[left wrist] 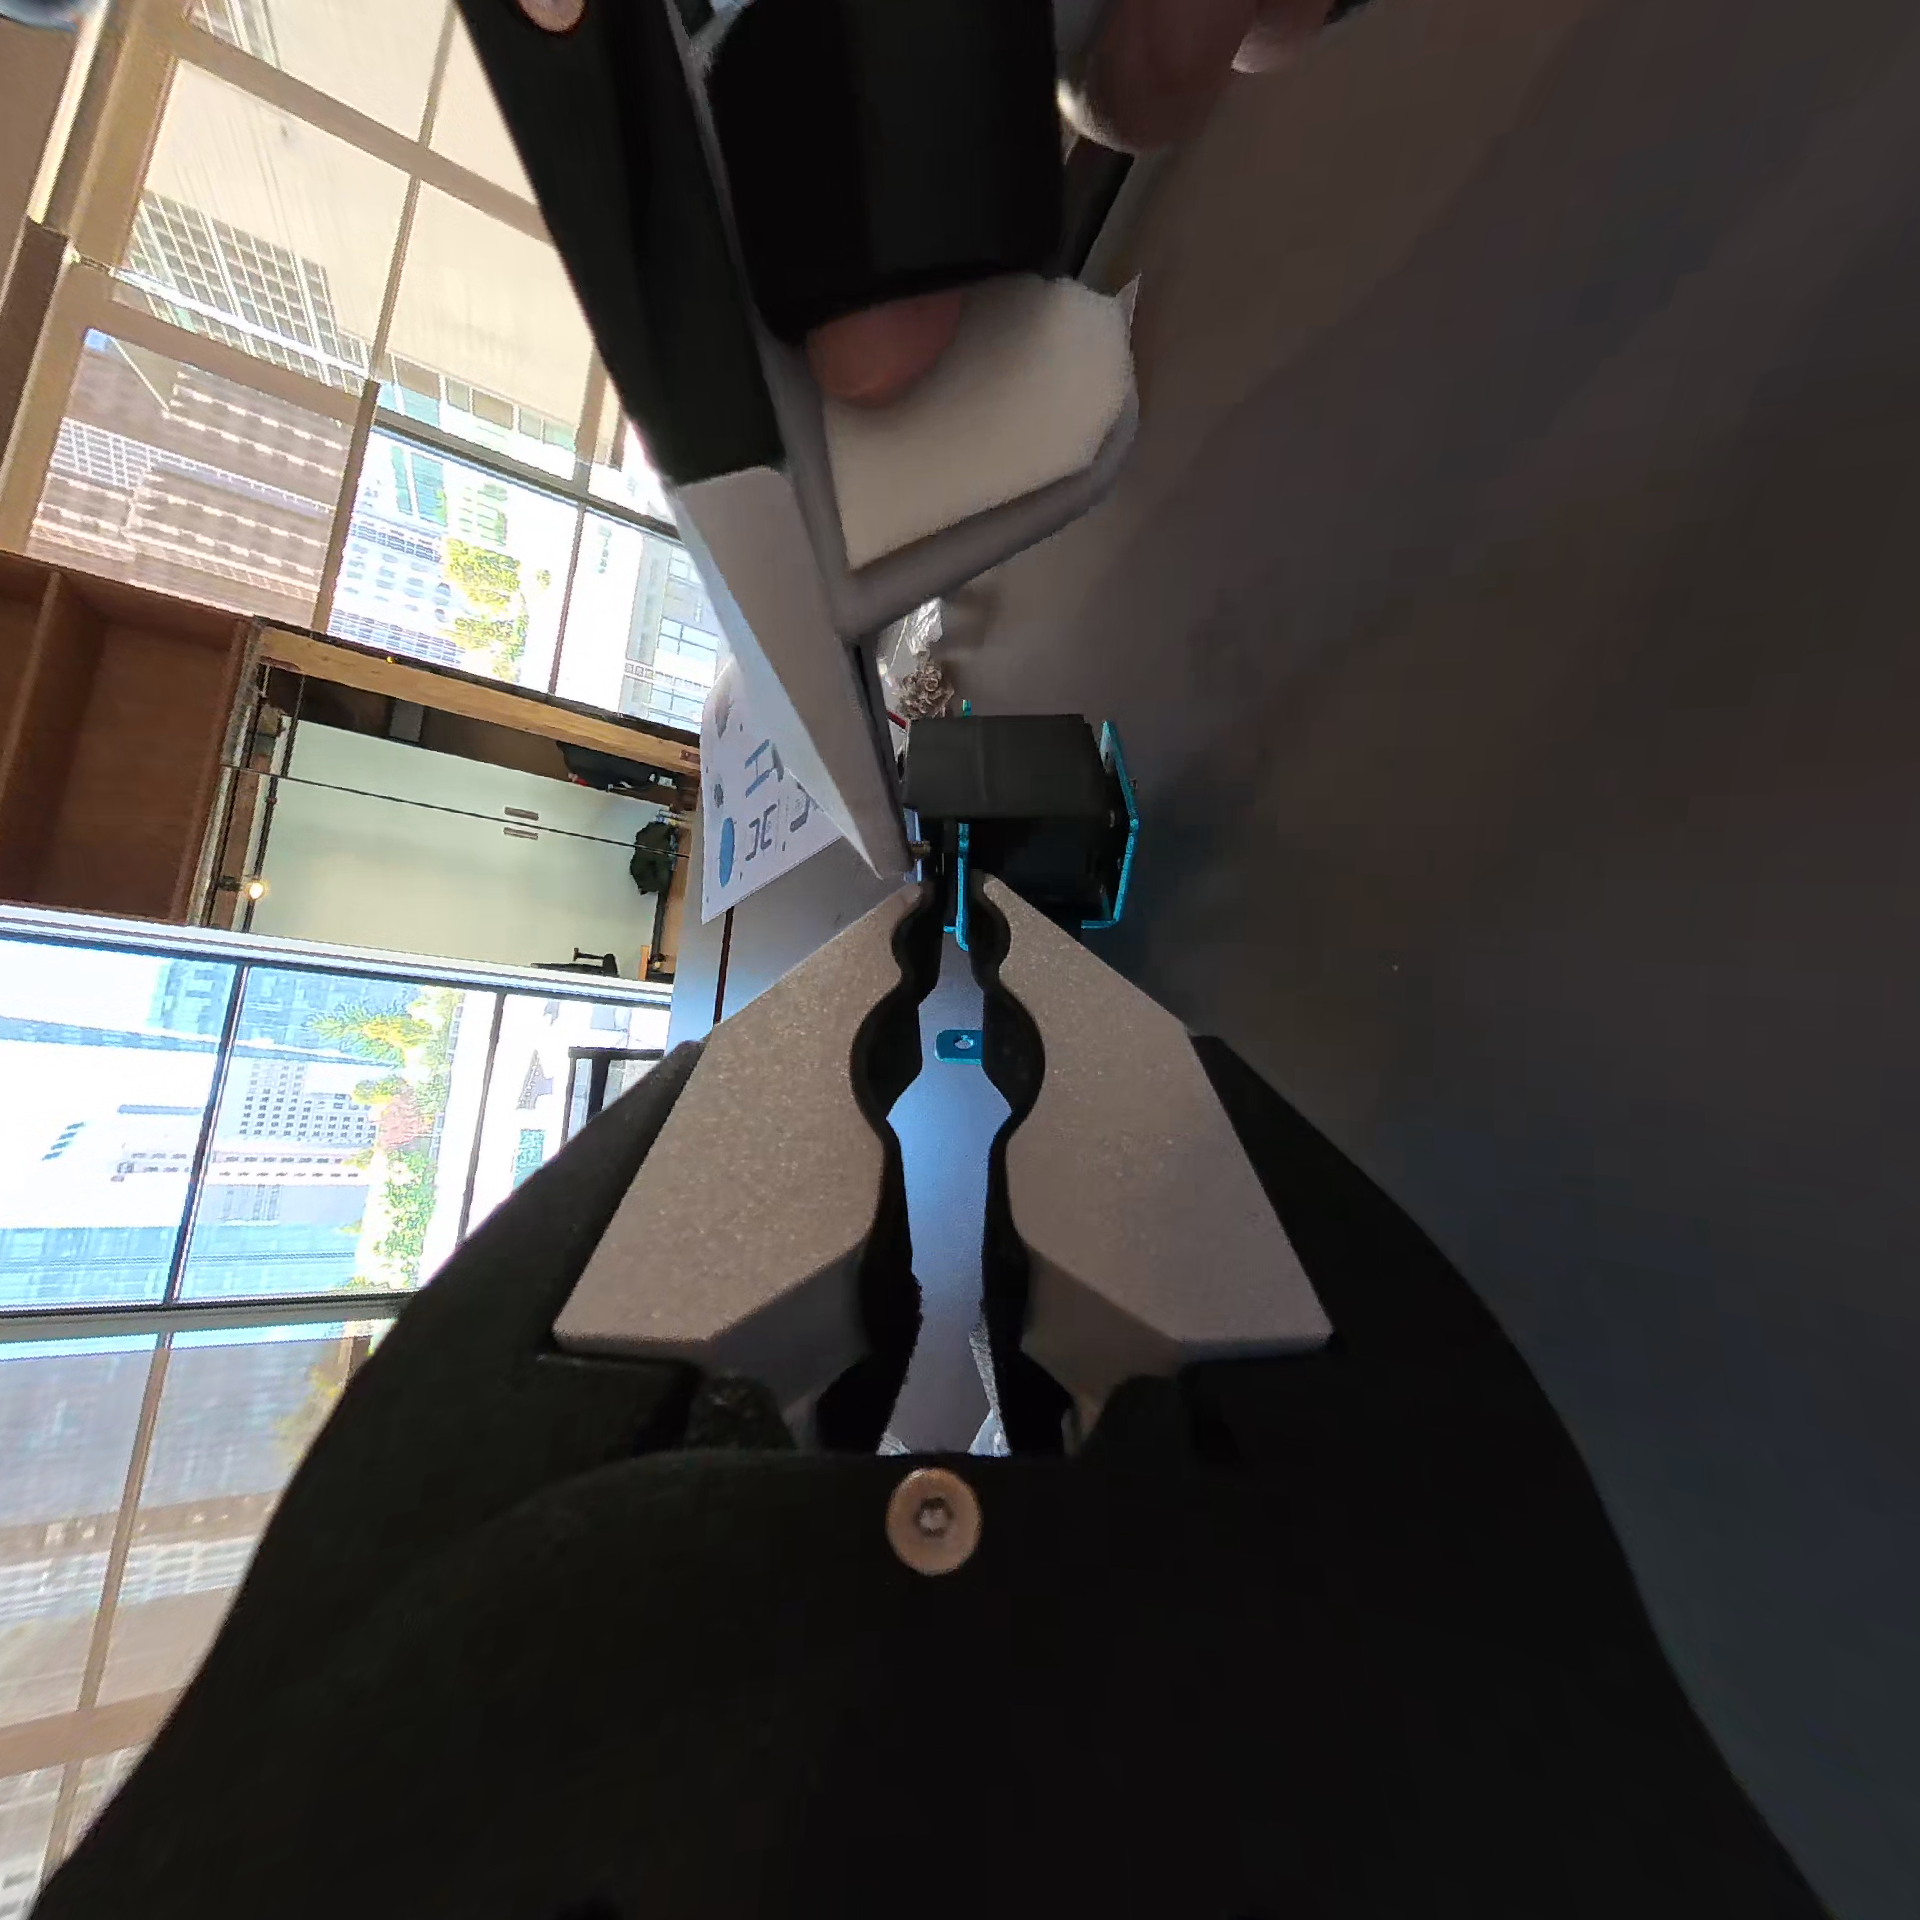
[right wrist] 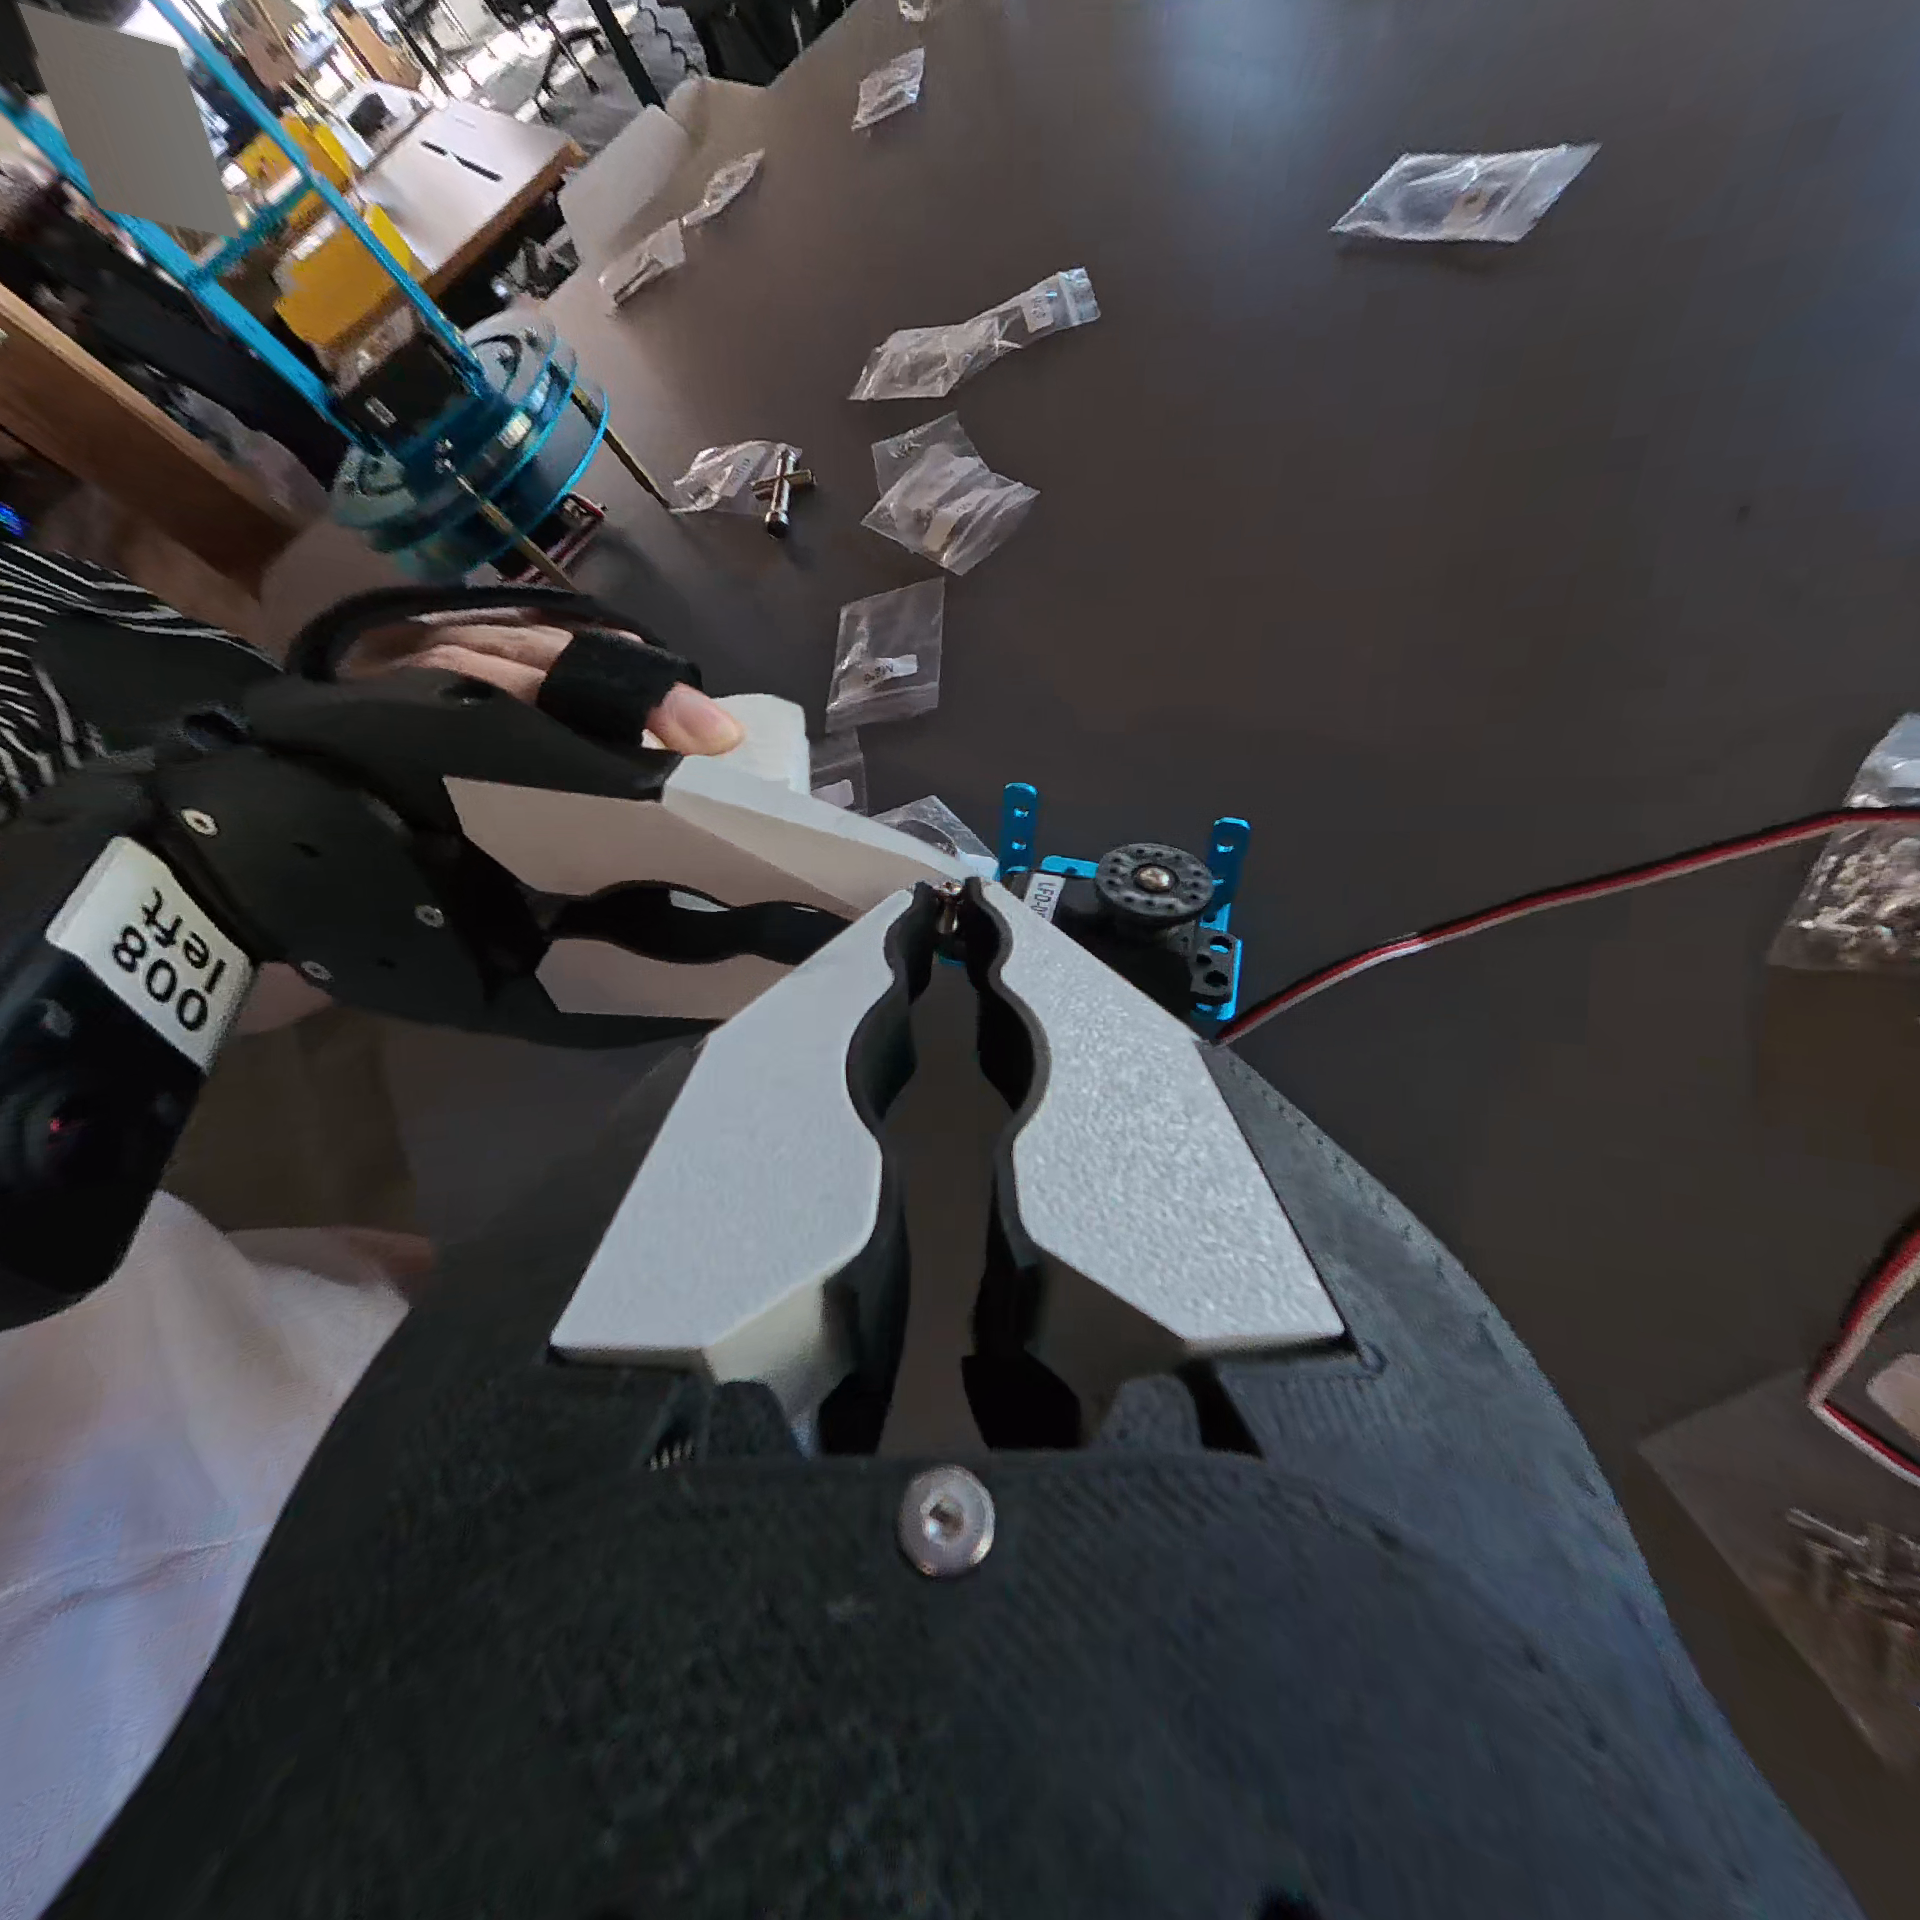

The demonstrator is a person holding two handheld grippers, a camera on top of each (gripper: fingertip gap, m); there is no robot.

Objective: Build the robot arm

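The right tongs (right wrist: 951, 896) pinch a small screw (right wrist: 948, 902) at the blue servo bracket (right wrist: 1122, 904) mid-tabletop (right wrist: 1455, 623); left tongs (left wrist: 948, 902) clamp the bracket's edge. Keep the screw square, I'd judge.

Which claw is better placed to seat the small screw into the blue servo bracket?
Right, probably: the right claw already pinches the small screw at its tips, against the blue bracket around the black servo. The left claw grips that bracket edge.
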